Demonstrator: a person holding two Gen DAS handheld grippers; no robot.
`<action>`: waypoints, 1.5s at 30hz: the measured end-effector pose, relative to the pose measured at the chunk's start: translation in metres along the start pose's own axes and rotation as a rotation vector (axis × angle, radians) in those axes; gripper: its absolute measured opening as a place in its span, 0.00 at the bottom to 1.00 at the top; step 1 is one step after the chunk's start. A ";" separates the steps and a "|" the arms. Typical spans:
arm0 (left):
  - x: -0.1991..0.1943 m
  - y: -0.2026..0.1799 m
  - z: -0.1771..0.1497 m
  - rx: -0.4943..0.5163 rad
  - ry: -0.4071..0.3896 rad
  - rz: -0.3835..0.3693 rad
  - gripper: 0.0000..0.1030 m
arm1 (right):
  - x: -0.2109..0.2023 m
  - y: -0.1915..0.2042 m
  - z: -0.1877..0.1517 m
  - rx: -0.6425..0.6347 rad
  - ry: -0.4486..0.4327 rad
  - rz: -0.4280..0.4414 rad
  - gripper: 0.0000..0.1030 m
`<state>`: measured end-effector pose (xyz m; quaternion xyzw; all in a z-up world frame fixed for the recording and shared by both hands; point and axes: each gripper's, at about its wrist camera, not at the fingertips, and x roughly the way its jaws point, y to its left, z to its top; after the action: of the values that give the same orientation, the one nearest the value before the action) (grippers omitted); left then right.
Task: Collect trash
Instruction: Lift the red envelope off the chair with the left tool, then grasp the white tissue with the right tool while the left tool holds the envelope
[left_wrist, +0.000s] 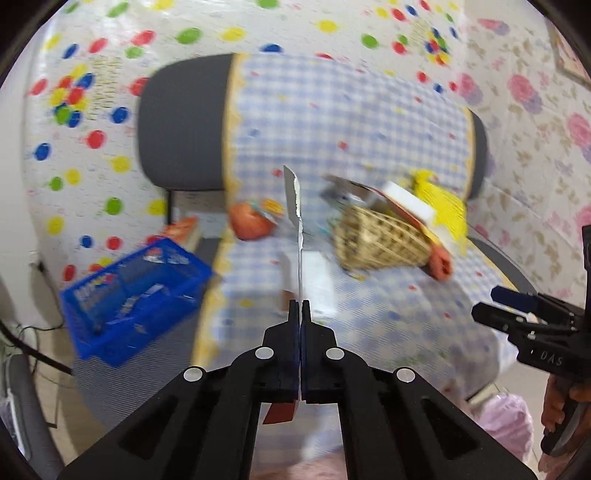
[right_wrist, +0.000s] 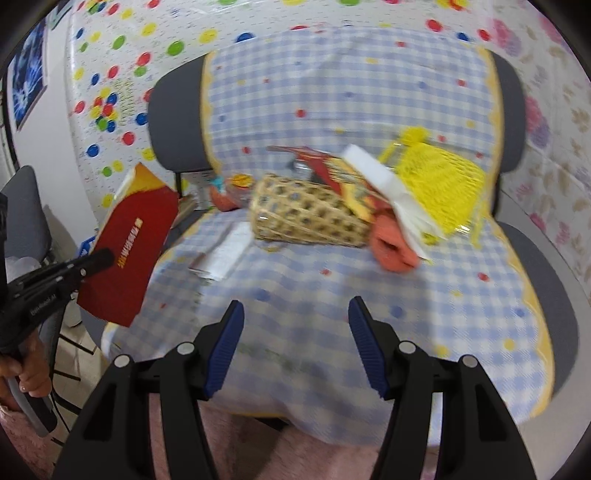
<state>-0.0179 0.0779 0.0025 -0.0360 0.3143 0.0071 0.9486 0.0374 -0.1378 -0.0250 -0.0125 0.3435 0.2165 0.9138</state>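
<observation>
My left gripper (left_wrist: 299, 306) is shut on a flat red packet (left_wrist: 298, 221), which shows edge-on as a thin pale strip rising from the jaws. From the right wrist view the same red packet (right_wrist: 133, 251) hangs broadside with gold print, left of the chair and off the seat, with the left gripper (right_wrist: 101, 258) clamped on its edge. My right gripper (right_wrist: 295, 306) stands open above the front of the seat with nothing between its blue pads (right_wrist: 225, 350). It also appears at the right edge of the left wrist view, right gripper (left_wrist: 485, 302).
A chair draped in a blue checked cloth (right_wrist: 332, 110) carries a woven basket (right_wrist: 310, 218) on its side, a yellow mesh bag (right_wrist: 439, 184), an orange cloth (right_wrist: 391, 243), white paper (right_wrist: 225, 251) and other wrappers. A blue crate (left_wrist: 133, 299) sits left of the chair.
</observation>
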 end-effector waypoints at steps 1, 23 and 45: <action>-0.001 0.007 0.001 -0.008 -0.005 0.011 0.00 | 0.007 0.006 0.003 -0.007 0.004 0.009 0.57; 0.039 0.075 0.017 -0.102 -0.021 -0.001 0.00 | 0.170 0.089 0.042 -0.020 0.164 -0.065 0.58; 0.007 -0.003 -0.003 0.008 0.004 -0.141 0.00 | 0.014 0.025 0.024 0.016 -0.022 0.007 0.05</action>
<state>-0.0142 0.0746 -0.0034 -0.0542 0.3129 -0.0612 0.9463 0.0516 -0.1058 -0.0118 -0.0014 0.3354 0.2169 0.9167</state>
